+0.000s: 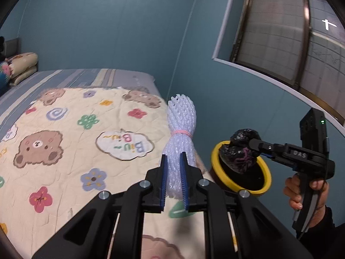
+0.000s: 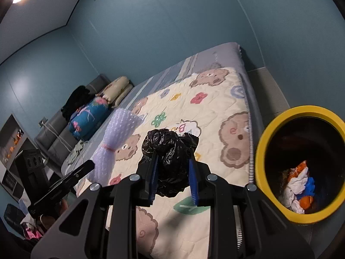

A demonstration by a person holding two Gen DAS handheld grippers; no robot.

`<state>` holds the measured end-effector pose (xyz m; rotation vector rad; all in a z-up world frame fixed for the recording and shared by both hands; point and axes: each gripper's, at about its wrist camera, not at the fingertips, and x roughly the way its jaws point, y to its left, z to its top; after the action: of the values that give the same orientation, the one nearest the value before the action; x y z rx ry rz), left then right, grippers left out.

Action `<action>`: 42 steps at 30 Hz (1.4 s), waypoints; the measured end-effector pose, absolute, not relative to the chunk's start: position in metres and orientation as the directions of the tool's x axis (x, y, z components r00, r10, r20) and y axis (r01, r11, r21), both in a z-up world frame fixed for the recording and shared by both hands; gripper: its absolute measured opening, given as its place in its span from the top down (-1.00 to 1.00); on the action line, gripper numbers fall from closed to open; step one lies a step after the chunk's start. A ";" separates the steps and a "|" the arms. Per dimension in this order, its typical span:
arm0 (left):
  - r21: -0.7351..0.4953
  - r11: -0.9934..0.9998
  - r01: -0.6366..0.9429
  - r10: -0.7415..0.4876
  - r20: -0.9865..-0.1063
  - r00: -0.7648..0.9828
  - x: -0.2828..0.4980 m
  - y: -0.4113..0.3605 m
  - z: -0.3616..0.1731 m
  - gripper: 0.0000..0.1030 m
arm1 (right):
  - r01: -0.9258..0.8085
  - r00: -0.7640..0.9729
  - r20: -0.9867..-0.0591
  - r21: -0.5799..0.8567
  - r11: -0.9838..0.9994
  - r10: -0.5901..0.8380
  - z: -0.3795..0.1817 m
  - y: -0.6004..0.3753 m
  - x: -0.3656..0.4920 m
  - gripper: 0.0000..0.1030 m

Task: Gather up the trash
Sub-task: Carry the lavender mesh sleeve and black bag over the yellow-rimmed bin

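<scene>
The right gripper point(image 2: 173, 183) was clamped on a crumpled black plastic bag point(image 2: 170, 161), and the left gripper point(image 1: 174, 181) was clamped on a bundle of white foam netting point(image 1: 180, 133). Both loads were held in the air near the side of the bed point(image 1: 64, 129), beside the bin point(image 2: 278, 133).

Risks from this position, as a judgement:
- The bag was held near the bin's yellow rim, partly over the opening in the left wrist view. A release made too far toward the bed side could let it strike the rim and fall outside.
- The bag was loose, slippery film. Part of it bulged above the jaws, so it could cling to a finger pad on release.
- The netting stood tall above the jaws. Being light, it could tip or bounce off the rim.
- The two grippers were close together. Moving both to the bin at once could cause a collision.

Appearance: the bag was glossy and wadded. The netting was tied at its middle with a pink rubber band point(image 1: 180, 132) and flared at the top. The bin already held white, orange and blue scraps point(image 2: 298, 188).
</scene>
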<state>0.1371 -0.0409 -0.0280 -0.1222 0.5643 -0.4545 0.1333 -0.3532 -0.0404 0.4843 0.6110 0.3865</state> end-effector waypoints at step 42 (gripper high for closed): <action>-0.188 0.768 0.612 -0.616 -0.480 0.625 0.173 -0.205 -0.015 0.79 | 0.069 0.910 -0.381 0.530 0.845 0.165 -0.052 -0.508 0.116 0.53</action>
<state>0.1733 -0.2049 -0.0149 -0.0072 0.5533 -0.7042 0.1164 -0.5084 -0.0516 0.5656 0.4309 0.0521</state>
